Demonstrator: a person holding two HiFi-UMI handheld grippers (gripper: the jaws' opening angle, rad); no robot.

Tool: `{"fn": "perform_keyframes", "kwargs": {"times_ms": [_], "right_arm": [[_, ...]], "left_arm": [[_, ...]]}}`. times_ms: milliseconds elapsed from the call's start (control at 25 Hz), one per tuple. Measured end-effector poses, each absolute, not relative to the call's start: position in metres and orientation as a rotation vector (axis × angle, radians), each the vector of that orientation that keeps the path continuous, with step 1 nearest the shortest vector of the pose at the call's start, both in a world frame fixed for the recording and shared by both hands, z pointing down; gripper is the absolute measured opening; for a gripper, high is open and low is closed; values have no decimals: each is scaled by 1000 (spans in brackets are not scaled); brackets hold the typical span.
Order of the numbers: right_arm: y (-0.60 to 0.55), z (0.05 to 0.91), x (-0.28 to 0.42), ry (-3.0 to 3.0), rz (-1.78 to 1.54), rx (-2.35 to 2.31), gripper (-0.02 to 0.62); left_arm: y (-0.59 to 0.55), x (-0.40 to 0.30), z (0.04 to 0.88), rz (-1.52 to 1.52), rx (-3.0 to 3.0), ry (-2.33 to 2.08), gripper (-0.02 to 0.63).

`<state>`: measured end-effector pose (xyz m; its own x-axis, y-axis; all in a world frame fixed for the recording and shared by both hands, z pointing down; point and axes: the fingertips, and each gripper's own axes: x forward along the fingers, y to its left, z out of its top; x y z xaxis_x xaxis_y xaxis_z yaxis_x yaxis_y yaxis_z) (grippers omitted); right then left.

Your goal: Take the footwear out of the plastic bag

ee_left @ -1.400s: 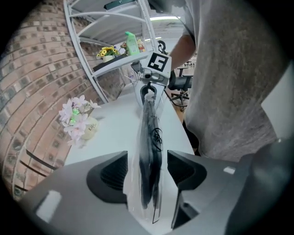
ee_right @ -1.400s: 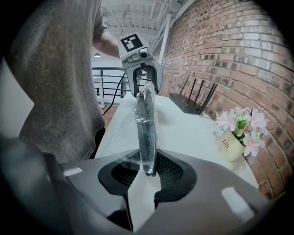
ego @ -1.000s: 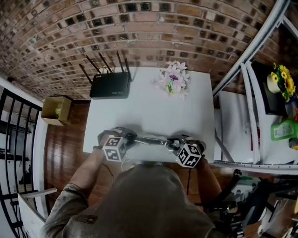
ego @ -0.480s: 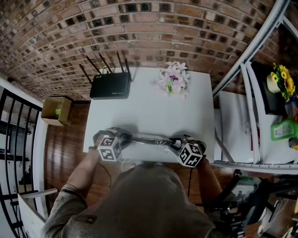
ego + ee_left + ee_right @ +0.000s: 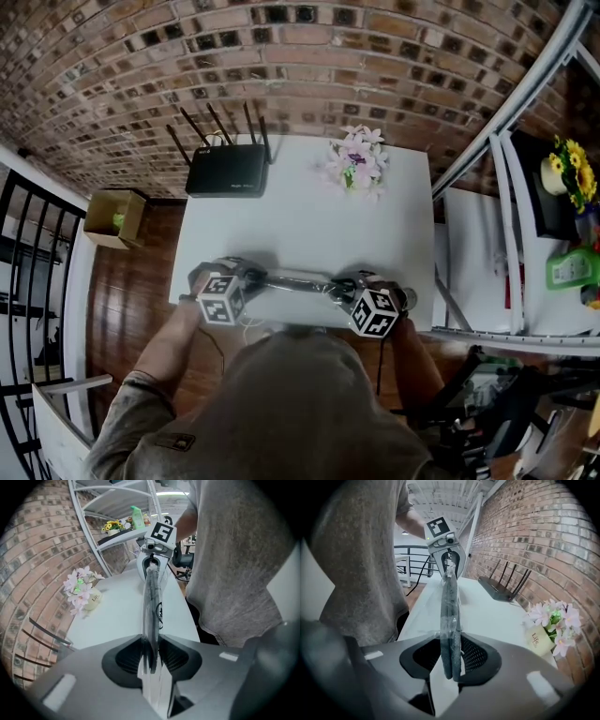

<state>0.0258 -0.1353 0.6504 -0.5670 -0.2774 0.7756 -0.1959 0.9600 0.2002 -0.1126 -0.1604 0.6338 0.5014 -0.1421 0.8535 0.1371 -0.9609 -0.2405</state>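
Bagged footwear (image 5: 451, 606) is held at the near edge of the white worktop (image 5: 300, 211), its long axis running left to right between the hands. Left tongs (image 5: 151, 654) pinch one end of the clear, crinkled plastic bag (image 5: 152, 597). Right tongs (image 5: 451, 660) pinch the flat, dark soles through the film at the other end, so neither hand is nearer.

Left hand-held gripper (image 5: 150, 651) and right hand-held gripper (image 5: 451, 658) face inward, both clamped.
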Motion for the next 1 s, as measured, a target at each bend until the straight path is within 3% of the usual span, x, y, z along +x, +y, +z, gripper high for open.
{"fn": "perform_keyframes", "kwargs": {"times_ms": [400,640,880,1000], "right_arm": [[-131,653,46,-2173,-54,369,137],[-134,647,30,-2163,-78,351,221],[-135,650,9,-2140,-155,302,166],[-135,649,4,-2139,-161,300,175]], "left_arm": [[-167,-143,637,-1469,-2484,67,58],[-164,-143,636,-1470,-2477,41,49],[-163,-144,639,-1468,-2468,32,46],[-163,-147,639,-1475,-2469,26,46]]}}
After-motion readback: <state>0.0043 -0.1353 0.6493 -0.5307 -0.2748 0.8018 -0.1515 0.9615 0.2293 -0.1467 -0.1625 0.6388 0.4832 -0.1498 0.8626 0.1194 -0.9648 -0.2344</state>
